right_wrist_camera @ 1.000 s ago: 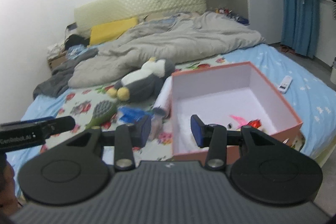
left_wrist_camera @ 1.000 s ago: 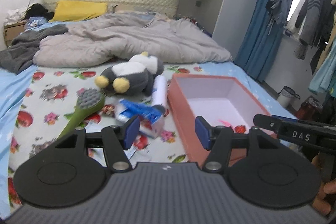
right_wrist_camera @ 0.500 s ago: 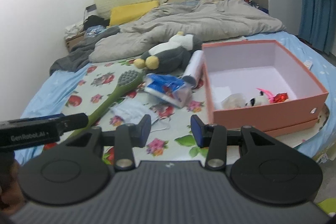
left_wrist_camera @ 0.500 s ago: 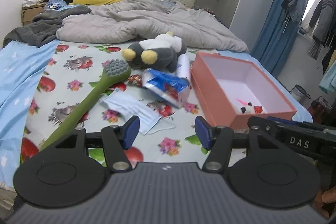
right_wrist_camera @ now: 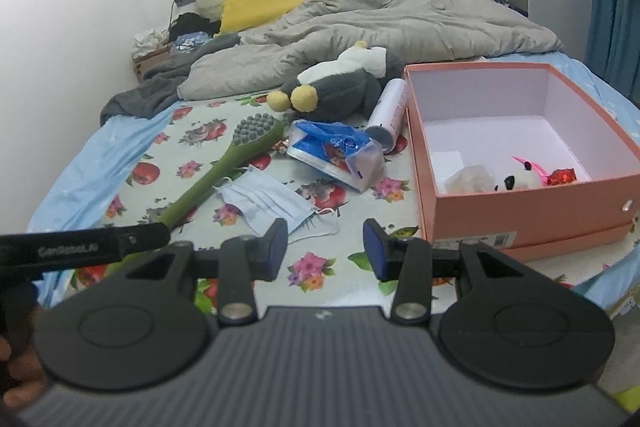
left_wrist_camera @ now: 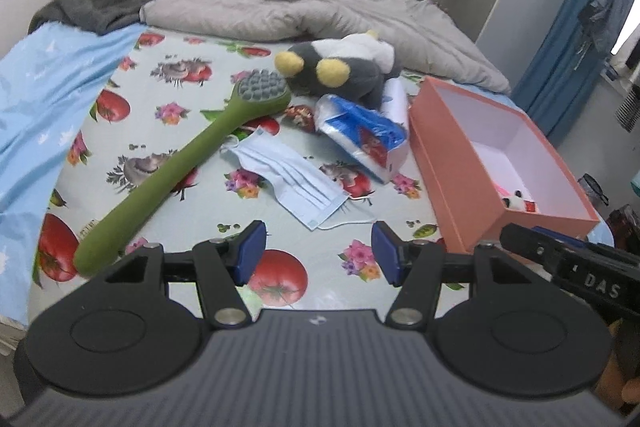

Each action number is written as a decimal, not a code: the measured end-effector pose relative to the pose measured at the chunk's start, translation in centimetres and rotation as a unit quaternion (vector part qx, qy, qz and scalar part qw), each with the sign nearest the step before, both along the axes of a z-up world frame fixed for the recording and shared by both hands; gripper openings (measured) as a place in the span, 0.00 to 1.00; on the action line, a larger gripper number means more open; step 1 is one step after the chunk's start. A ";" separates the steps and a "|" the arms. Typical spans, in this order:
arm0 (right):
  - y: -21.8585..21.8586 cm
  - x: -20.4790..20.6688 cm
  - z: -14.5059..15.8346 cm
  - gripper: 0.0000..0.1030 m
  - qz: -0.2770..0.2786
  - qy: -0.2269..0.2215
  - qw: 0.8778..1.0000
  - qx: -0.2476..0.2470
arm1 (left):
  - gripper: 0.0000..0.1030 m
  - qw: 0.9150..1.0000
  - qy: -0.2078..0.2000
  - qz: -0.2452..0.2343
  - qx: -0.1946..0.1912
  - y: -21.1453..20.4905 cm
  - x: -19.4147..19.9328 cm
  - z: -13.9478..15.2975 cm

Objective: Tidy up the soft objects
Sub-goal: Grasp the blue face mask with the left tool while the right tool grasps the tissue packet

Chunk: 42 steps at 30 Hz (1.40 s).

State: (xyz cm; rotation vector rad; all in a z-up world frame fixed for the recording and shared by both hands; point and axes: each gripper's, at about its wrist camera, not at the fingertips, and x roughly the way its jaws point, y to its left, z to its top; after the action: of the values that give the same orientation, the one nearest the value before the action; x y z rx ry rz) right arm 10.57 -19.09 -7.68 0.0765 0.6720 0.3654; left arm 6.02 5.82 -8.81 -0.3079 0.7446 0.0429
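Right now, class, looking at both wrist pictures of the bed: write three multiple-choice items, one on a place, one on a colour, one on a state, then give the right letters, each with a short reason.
1. Where does the face mask lie?
A. inside the box
B. on the sheet beside the brush handle
C. on top of the penguin

2. What colour is the long-handled brush?
A. green
B. pink
C. blue

3. What is the state of the right gripper?
A. shut on the mask
B. shut on the brush
C. open, with nothing between its fingers

Answers:
1 B: the mask rests flat on the flowered sheet, next to the brush handle, outside the pink box.
2 A: the handle is olive green, with a grey studded head.
3 C: the blue pads stand apart above the sheet, with only bedding seen in the gap.
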 end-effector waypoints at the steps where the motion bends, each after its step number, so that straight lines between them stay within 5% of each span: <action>1: 0.1 0.3 -0.3 0.43 0.001 0.001 1.000 0.001 | 0.62 1.000 0.005 0.002 0.000 0.2 0.6 -0.5; 18: 3.9 8.1 -3.7 0.43 0.022 0.005 1.000 -0.003 | 0.67 0.995 0.067 0.055 -0.051 4.2 9.4 -7.3; 23: 4.7 12.1 -4.9 0.43 0.013 0.016 1.000 -0.006 | 0.67 0.986 0.090 0.072 -0.119 5.9 12.4 -10.3; 26: 5.1 14.3 -5.5 0.43 0.005 0.011 1.000 -0.020 | 0.67 0.984 0.098 0.082 -0.123 6.1 13.8 -11.7; 28: 5.4 15.9 -6.0 0.43 0.001 0.012 1.000 -0.029 | 0.67 0.982 0.100 0.085 -0.136 6.4 14.7 -12.5; 32: 5.9 18.4 -7.0 0.61 -0.001 0.008 0.999 -0.043 | 0.66 0.979 0.094 0.099 -0.152 7.1 15.9 -13.4; 42: 7.5 23.4 -9.4 0.62 -0.012 0.029 0.997 -0.075 | 0.62 0.976 0.072 0.108 -0.173 7.9 18.1 -14.5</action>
State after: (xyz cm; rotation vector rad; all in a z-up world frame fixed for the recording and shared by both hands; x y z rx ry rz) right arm 33.94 -11.63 -17.11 -0.0480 0.7525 0.2890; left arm 24.07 13.72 -23.33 -0.7245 0.8607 0.1423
